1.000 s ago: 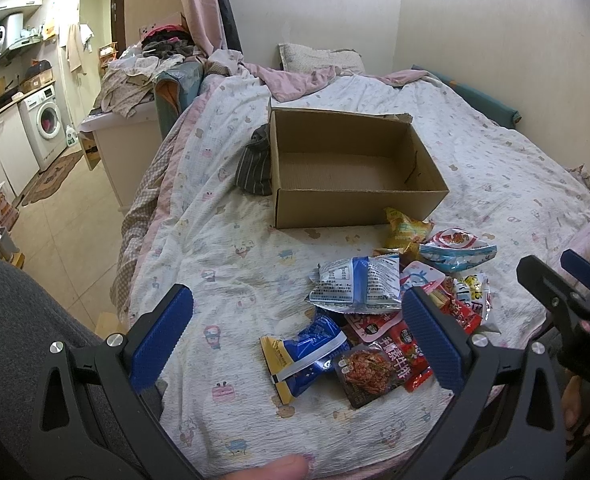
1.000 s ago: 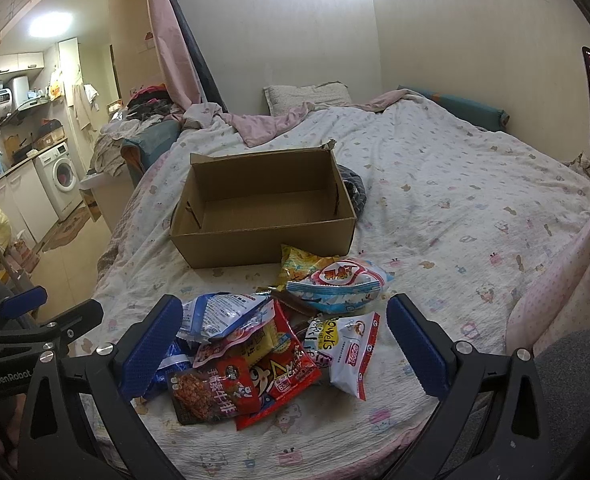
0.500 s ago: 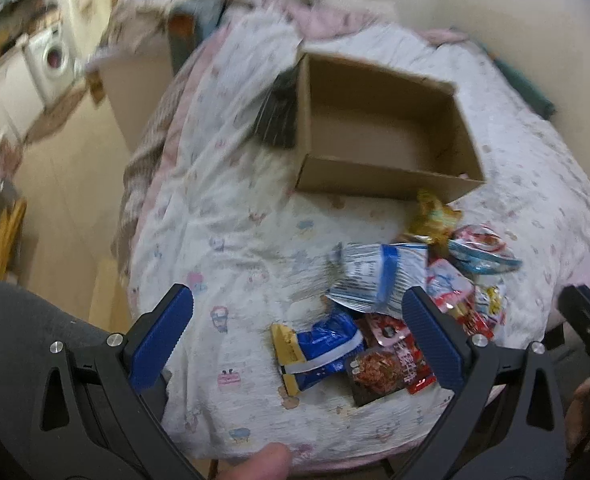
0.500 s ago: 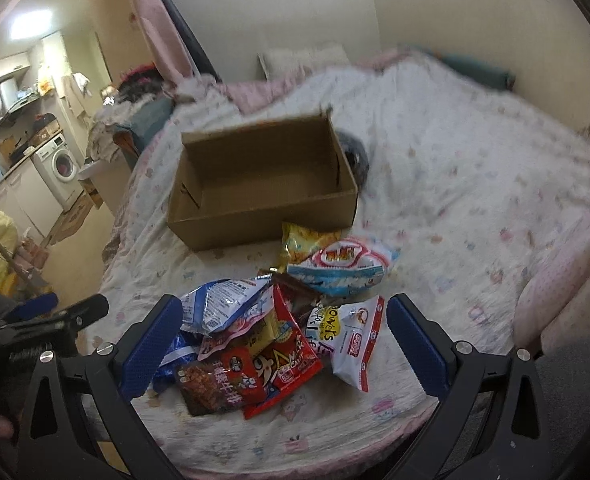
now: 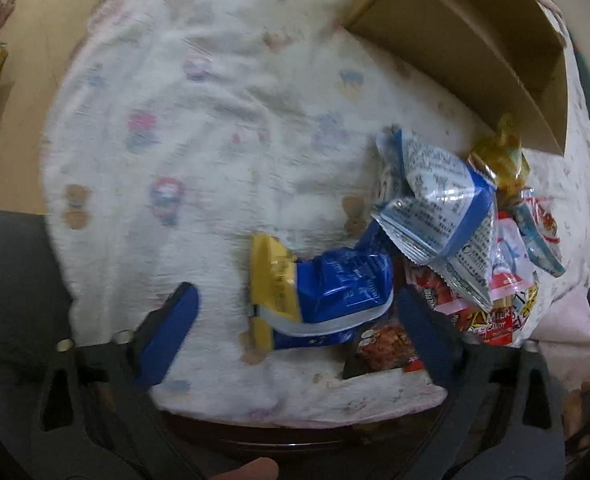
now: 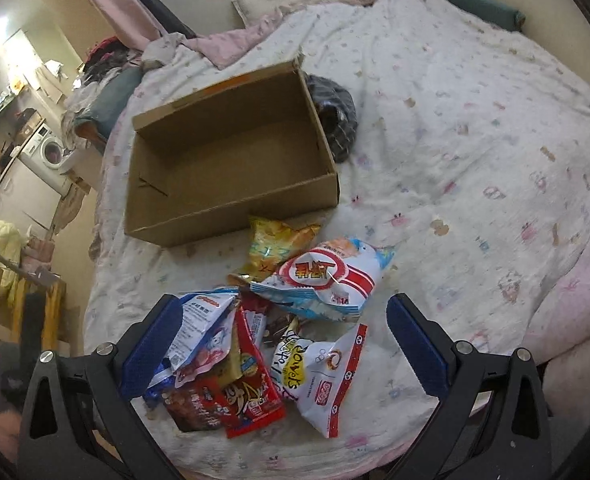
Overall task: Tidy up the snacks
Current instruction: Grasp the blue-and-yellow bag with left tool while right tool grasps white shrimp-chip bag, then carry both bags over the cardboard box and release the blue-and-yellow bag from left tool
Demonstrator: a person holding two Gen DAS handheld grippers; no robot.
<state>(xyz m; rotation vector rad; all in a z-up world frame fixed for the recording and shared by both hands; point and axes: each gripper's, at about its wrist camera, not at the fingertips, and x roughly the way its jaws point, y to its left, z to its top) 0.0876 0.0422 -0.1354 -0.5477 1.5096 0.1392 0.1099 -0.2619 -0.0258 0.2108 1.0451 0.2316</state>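
Right now nothing has been picked up: the box point(image 6: 231, 156) sits empty on the bed point(image 6: 475, 128), and the snacks point(image 6: 279, 332) lie in a loose heap just in front of it, near the bed's edge.

Over the heap, the left gripper point(image 5: 295, 328) points steeply down at the blue bag point(image 5: 327, 292), which lies at the near left side of the pile. Its jaws are closing but wide yet, the bag between them and neither pad pressing on it. The right gripper point(image 6: 279, 344) hangs above the other side of the heap, jaws wide apart and empty, with the white bag point(image 6: 323, 376) and red packets point(image 6: 251, 396) below.

I'd say this is the first reach, the left one going for the blue bag. Next it needs to sink until the pads flank the bag's puffy middle, then close gently, since the slick foil could slide out. After that comes a lift clear of the silver bag point(image 5: 439, 208) overlapping its corner, and a carry to the box.
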